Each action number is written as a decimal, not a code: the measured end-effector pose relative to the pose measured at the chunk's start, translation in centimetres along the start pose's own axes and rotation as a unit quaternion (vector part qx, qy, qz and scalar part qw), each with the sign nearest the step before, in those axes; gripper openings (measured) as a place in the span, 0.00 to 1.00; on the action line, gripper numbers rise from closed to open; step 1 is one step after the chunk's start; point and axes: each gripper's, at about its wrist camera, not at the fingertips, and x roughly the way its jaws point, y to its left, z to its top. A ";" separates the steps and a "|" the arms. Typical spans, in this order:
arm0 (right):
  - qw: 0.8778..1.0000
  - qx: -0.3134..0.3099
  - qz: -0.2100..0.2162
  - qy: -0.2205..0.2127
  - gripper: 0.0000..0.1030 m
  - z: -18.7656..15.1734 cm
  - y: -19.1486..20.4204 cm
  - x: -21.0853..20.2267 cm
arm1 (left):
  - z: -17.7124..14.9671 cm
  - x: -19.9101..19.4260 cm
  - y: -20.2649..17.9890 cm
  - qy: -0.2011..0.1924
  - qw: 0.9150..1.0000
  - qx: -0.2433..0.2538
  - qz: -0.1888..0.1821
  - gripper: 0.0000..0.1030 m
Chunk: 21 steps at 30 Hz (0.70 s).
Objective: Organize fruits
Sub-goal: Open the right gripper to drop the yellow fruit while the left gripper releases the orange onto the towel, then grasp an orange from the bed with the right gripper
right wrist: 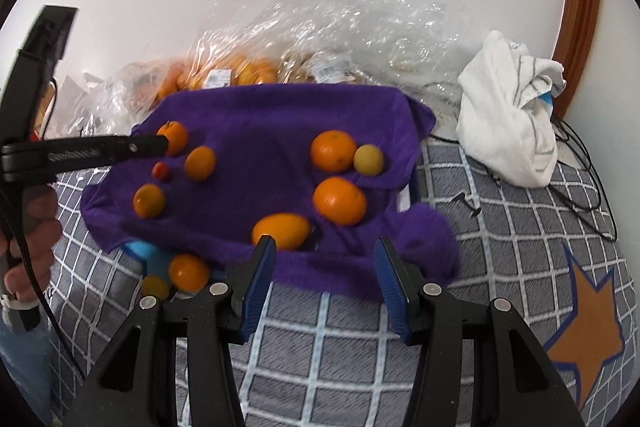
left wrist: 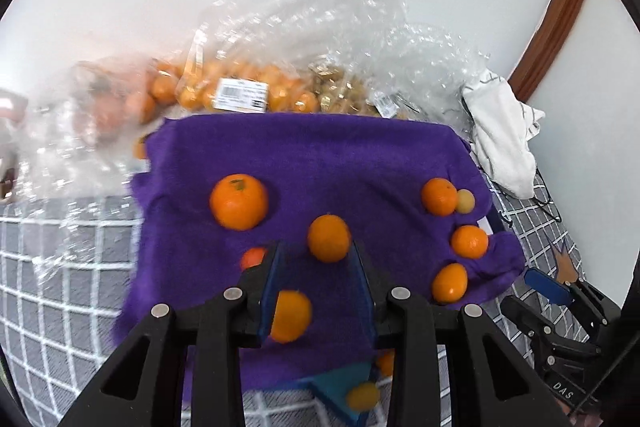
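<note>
Several oranges lie on a purple cloth (left wrist: 320, 155) (right wrist: 280, 131). My left gripper (left wrist: 318, 259) is open above the cloth. One orange (left wrist: 329, 238) sits just beyond its fingertips and another orange (left wrist: 290, 315) lies between its fingers. A small red fruit (left wrist: 253, 257) is left of the left finger. My right gripper (right wrist: 324, 247) is open and empty at the cloth's near edge, with an oval orange (right wrist: 281, 230) just ahead of its left finger. A pale yellow-green fruit (right wrist: 368, 159) touches an orange (right wrist: 333, 151). The left gripper's finger (right wrist: 108, 151) reaches in from the left.
Clear plastic bags (left wrist: 248, 83) (right wrist: 320, 27) with more oranges lie behind the cloth by the white wall. A crumpled white towel (right wrist: 508, 115) sits at the right. A blue container (right wrist: 144, 251) with small fruits peeks from under the cloth. A grey checked sheet (right wrist: 500, 227) covers the surface.
</note>
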 end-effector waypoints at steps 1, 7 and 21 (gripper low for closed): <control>1.000 0.000 0.001 0.000 0.49 -0.1 0.2 -0.1 | -0.4 -0.6 0.3 -0.007 1.000 0.000 0.004 0.31; 1.000 -0.019 0.004 -0.006 0.49 -0.8 2.5 -0.6 | -3.0 -2.7 3.2 -0.015 0.999 -0.027 0.012 0.31; 0.997 -0.037 0.053 0.032 0.44 -1.9 7.5 2.6 | -9.4 -4.6 9.3 0.017 0.996 -0.087 0.031 0.31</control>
